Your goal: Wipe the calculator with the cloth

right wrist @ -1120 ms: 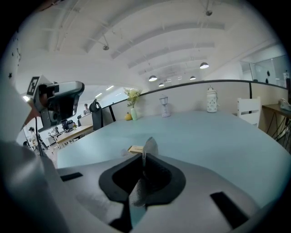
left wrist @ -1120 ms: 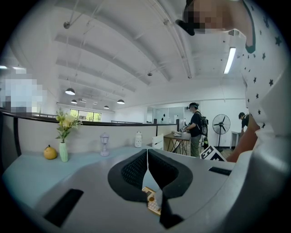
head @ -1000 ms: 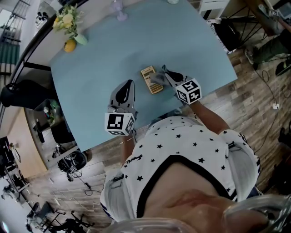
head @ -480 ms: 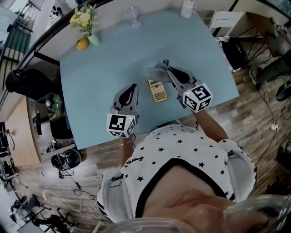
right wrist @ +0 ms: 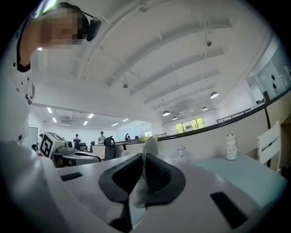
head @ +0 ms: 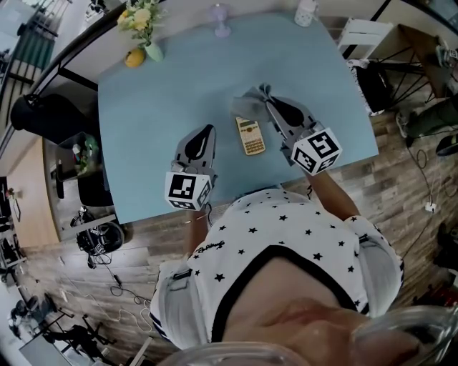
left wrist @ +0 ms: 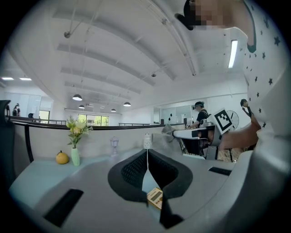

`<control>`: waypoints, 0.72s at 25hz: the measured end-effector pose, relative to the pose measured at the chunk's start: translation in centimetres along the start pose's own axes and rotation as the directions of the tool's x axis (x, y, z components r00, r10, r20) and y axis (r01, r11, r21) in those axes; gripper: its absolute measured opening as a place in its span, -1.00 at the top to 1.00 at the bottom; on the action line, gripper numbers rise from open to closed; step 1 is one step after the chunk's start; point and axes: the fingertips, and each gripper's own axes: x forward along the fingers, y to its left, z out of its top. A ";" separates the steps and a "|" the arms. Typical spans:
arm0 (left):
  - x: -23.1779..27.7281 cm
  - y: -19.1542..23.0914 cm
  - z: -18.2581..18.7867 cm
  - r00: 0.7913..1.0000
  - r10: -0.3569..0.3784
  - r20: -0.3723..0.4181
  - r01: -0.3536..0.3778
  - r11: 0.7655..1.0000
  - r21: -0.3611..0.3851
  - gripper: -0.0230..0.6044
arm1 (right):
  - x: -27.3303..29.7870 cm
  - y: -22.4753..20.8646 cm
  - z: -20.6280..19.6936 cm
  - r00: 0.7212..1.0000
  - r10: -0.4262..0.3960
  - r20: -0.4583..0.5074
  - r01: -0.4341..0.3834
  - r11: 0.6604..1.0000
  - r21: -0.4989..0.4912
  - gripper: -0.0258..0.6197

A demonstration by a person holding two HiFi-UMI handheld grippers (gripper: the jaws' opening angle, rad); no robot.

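The tan calculator lies flat on the light blue table; its corner also shows under the left jaws. My right gripper hovers beyond its far end, shut on a grey cloth that hangs from the jaws. That cloth fills the gap of the right gripper. My left gripper is left of the calculator, apart from it. The left gripper is shut with nothing in it. From there I see the cloth held up in the air.
At the table's far edge stand a vase of yellow flowers, a yellow fruit, a small stemmed glass and a white bottle. A white chair is off the right corner. The near edge runs by my body.
The right gripper has lifted the cloth off the calculator and carried it toward the table's far side, so the calculator's face is now uncovered. The left gripper has stayed put.
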 end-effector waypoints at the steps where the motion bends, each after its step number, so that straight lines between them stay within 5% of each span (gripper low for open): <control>1: 0.0 0.0 0.0 1.000 0.000 0.000 0.000 1.000 0.001 0.83 | 0.0 0.0 -0.1 1.000 0.000 -0.001 0.000 1.000 0.000 0.86; 18: 0.5 -0.1 0.0 1.000 -0.007 -0.008 0.007 1.000 0.007 0.83 | -0.2 0.1 0.0 1.000 0.004 -0.006 -0.004 1.000 -0.002 0.87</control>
